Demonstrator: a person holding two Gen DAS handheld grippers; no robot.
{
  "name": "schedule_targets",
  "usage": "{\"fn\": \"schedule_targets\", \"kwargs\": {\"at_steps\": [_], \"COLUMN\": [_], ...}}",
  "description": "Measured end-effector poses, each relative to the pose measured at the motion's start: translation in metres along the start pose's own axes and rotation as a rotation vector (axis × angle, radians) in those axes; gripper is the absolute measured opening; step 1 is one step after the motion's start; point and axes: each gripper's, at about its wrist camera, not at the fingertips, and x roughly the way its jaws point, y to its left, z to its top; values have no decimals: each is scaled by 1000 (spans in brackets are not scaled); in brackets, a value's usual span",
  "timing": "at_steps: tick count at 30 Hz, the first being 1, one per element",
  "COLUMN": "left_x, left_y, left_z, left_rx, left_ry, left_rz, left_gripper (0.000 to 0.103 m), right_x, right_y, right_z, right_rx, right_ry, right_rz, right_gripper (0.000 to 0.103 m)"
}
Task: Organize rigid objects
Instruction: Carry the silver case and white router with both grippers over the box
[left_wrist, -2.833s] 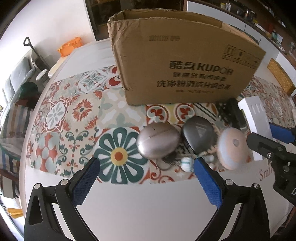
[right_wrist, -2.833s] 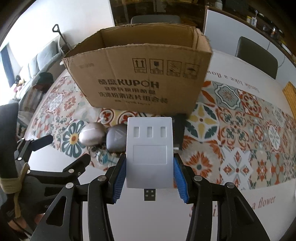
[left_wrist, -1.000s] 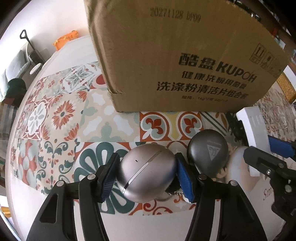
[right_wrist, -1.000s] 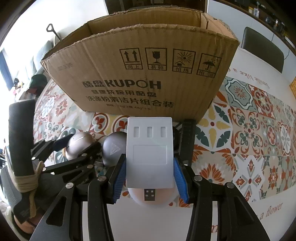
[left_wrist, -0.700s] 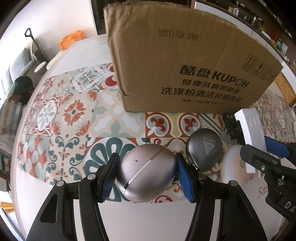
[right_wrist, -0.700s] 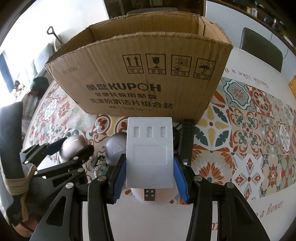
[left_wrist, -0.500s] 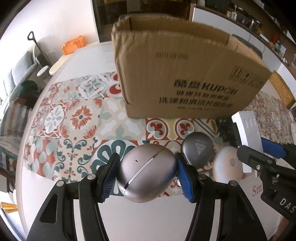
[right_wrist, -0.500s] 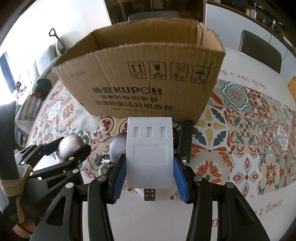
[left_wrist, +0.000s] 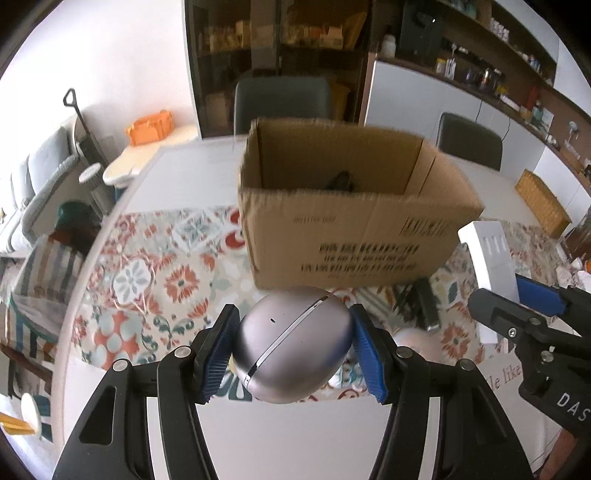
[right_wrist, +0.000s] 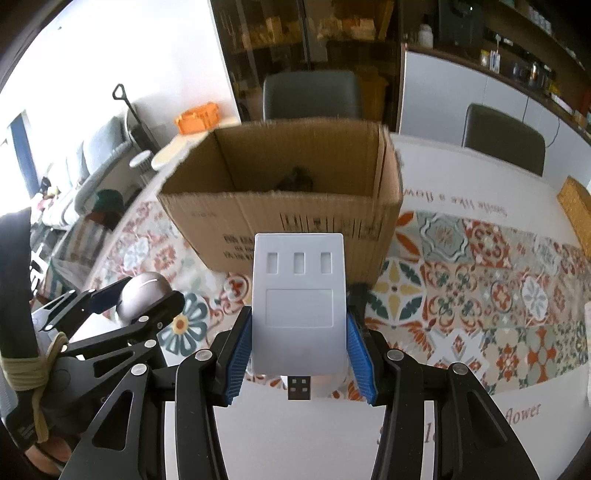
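Box (left_wrist: 354, 229) open-topped on patterned cloth (left_wrist: 155, 280), dark item inside | left gripper (left_wrist: 293, 349) clamped on silver egg-shaped case (left_wrist: 293, 347), raised in front of box, near side | right gripper (right_wrist: 299, 354) clamped on white USB hub (right_wrist: 299, 302), raised before box front wall, right of left gripper

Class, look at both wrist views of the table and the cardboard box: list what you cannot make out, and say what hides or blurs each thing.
- Dark thing in the cardboard box, both views: mostly behind the box's front wall, unidentifiable.
- Box lettering, left wrist view: motion-blurred; right wrist view: partly covered by the white USB hub.
- Pale round thing, left wrist view: half hidden behind the left tongs.
- Underside of the silver egg-shaped case: unseen.
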Motion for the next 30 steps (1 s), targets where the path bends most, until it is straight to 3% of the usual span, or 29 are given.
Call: {"fn": "schedule_targets", "kwargs": {"at_steps": [13, 30], "left_x": [-49, -59], "left_y": [-4, -9], "left_z": [36, 94], "left_rx": [40, 79], "left_ry": [-164, -261], "left_rz": [-10, -13], "left_gripper": [60, 60], "right_x": [-45, -61], "right_y": [5, -1], "right_z": [22, 75], "right_rx": [5, 4], "right_ry": [-149, -254], "right_rz": [12, 1], "right_gripper": [48, 48]}}
